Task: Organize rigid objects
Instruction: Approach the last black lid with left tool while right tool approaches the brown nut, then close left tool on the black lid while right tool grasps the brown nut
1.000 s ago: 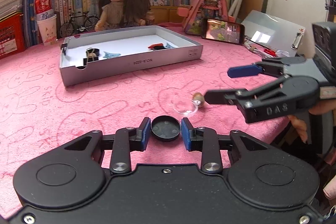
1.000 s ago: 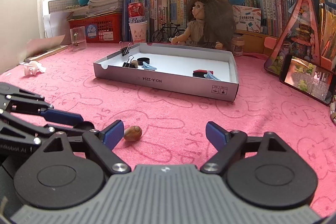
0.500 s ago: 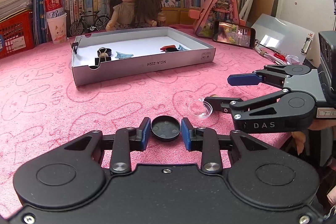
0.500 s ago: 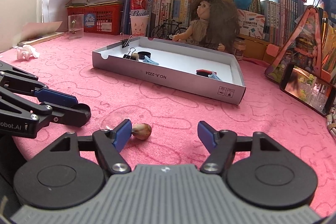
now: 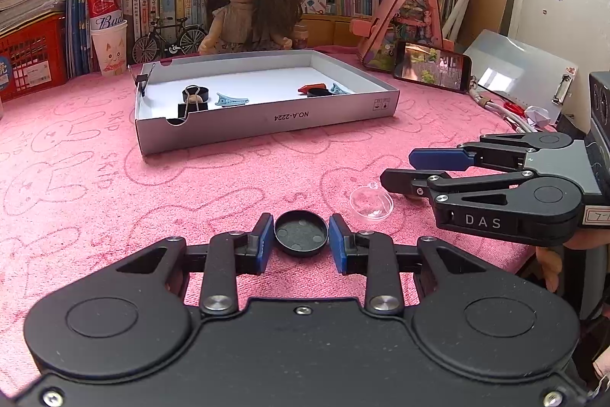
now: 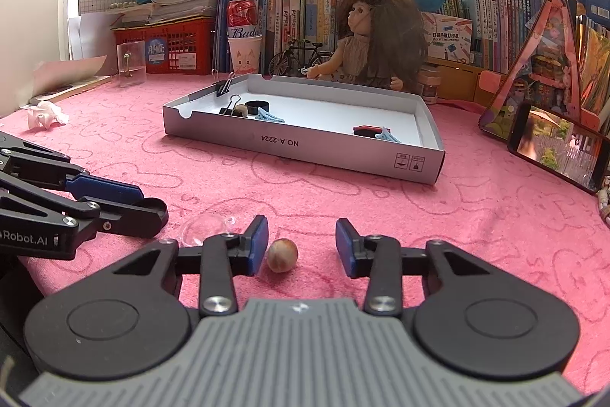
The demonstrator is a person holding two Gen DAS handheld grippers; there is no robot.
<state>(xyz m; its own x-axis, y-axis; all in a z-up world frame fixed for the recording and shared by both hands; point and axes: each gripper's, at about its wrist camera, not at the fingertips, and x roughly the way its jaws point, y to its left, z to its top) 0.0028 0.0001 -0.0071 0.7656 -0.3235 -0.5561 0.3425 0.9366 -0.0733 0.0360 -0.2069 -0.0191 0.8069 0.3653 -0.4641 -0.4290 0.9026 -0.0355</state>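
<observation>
**A:** Right gripper is low over the pink cloth, and its jaws have just been closing in. The little tan bead sits between them, up against the left pad, with a clear gap on the right. Not pinched yet.

**B:** And the left gripper?

**A:** Narrow jaws, both pads on the rim of a black cap. It looks held, squeezed across its width, near edge of the table.

**B:** How will that bead behave?

**A:** I'd call it light, hard and round, so it's likely to squirt out or roll if the pads meet it off-centre. Best taken across its middle, pads square on either side, with the cloth damping any roll.

**B:** The cap looks easier.

**A:** Stiff, shallow, light. A grip on opposite rim points suits it, though the smooth rim could slip if it tilts.

**B:** What's that clear thing between the two grippers?

**A:** A small transparent dome, lying on the cloth just left of the right gripper's fingers. Thin and glossy, I'd guess slippery and easy to crack, and easy to knock.

**B:** Where would everything go?

**A:** Presumably the grey tray, farther back on the cloth, which already holds binder clips, blue hair clips and other small pieces.
</observation>
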